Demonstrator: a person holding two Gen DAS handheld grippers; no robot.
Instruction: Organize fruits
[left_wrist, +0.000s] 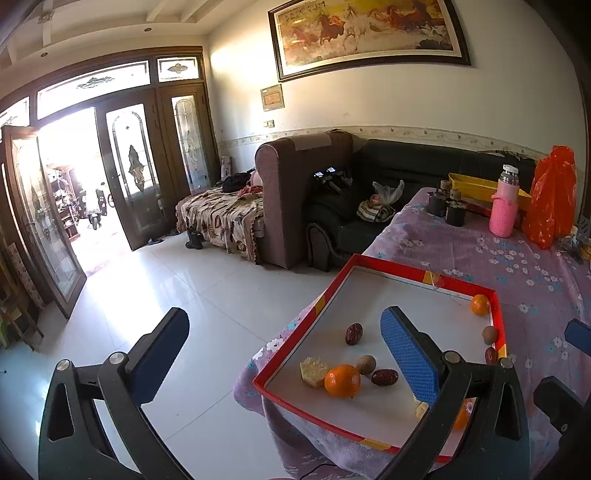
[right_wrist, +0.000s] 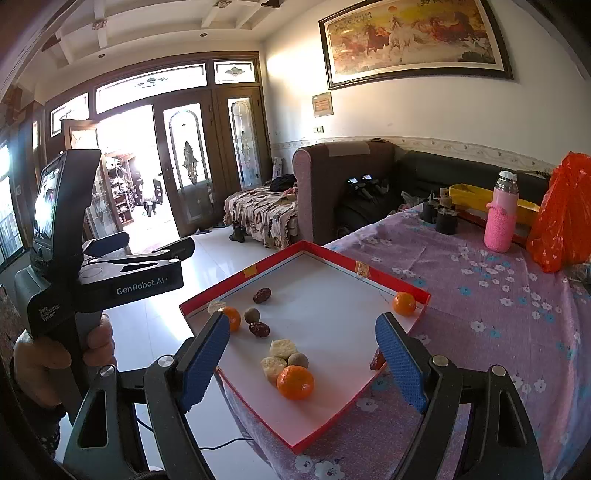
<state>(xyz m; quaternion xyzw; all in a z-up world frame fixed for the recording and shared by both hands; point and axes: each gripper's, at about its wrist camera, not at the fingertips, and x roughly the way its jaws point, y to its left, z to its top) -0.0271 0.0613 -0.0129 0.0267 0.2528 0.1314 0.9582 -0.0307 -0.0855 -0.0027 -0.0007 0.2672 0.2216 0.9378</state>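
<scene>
A red-rimmed white tray (left_wrist: 306, 321) (right_wrist: 240, 275) sits at the corner of the table. Loose in it lie three oranges (right_wrist: 295, 382), several dark red dates (right_wrist: 262, 295), brown round fruits (right_wrist: 297, 360) and pale chunks (right_wrist: 283, 348). My right gripper (right_wrist: 303, 362) stands open over the tray's near side, and the nearest orange lies loose below its gap. My left gripper (left_wrist: 284, 354) (right_wrist: 159, 240) is open too and hovers at the tray's left corner, partly over the floor. An orange (left_wrist: 342, 380) and a date (left_wrist: 385, 377) lie just left of its right finger. A hand holds its grip.
The purple flowered cloth (right_wrist: 480, 295) covers the table. At the back stand a pink bottle (right_wrist: 500, 218), an orange plastic bag (right_wrist: 561, 218), a yellow tray (right_wrist: 476, 194) and dark cups (right_wrist: 445, 218). A sofa (left_wrist: 332, 199) stands behind, with white tiled floor (left_wrist: 184, 295) on the left.
</scene>
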